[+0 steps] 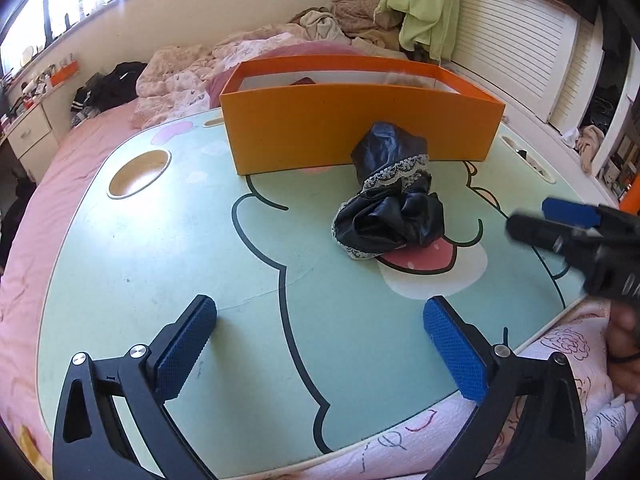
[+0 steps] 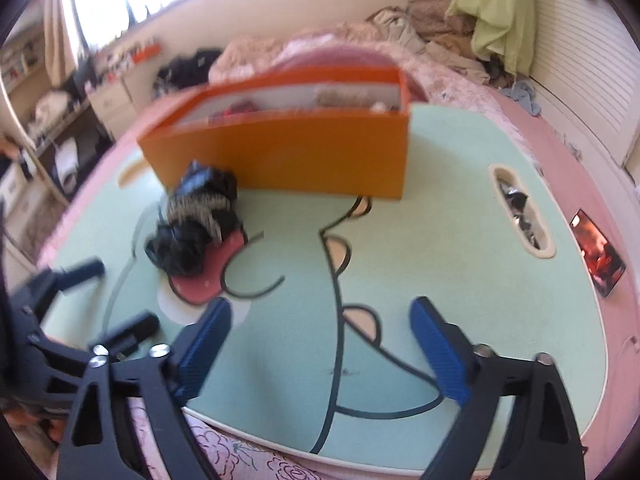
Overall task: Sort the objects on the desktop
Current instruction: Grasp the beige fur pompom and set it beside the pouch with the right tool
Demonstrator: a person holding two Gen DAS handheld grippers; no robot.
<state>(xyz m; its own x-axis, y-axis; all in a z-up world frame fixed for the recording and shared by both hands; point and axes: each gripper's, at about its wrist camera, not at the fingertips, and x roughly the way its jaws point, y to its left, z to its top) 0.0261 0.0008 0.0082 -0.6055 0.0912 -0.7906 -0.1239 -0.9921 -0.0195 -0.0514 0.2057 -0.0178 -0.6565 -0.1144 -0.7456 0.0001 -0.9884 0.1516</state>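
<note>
A crumpled black satin cloth with lace trim (image 1: 392,208) lies on the pale green cartoon table (image 1: 160,260), touching the front wall of an orange box (image 1: 360,128). My left gripper (image 1: 320,344) hovers over the table's near edge, short of the cloth, open with nothing between its blue pads. My right gripper (image 2: 322,350) is also open and holds nothing. In the right wrist view the cloth (image 2: 196,224) is ahead to the left, in front of the orange box (image 2: 288,156). The left gripper (image 2: 116,300) shows at that view's left and the right gripper (image 1: 528,216) at the other's right edge.
The box holds some reddish and beige items. The table has a round cup recess (image 1: 138,176) and a slot with small dark items (image 2: 520,212). A dark card (image 2: 600,260) lies on the pink bedsheet. Piled bedding and clothes lie behind the box. A hand (image 1: 624,332) shows at the right.
</note>
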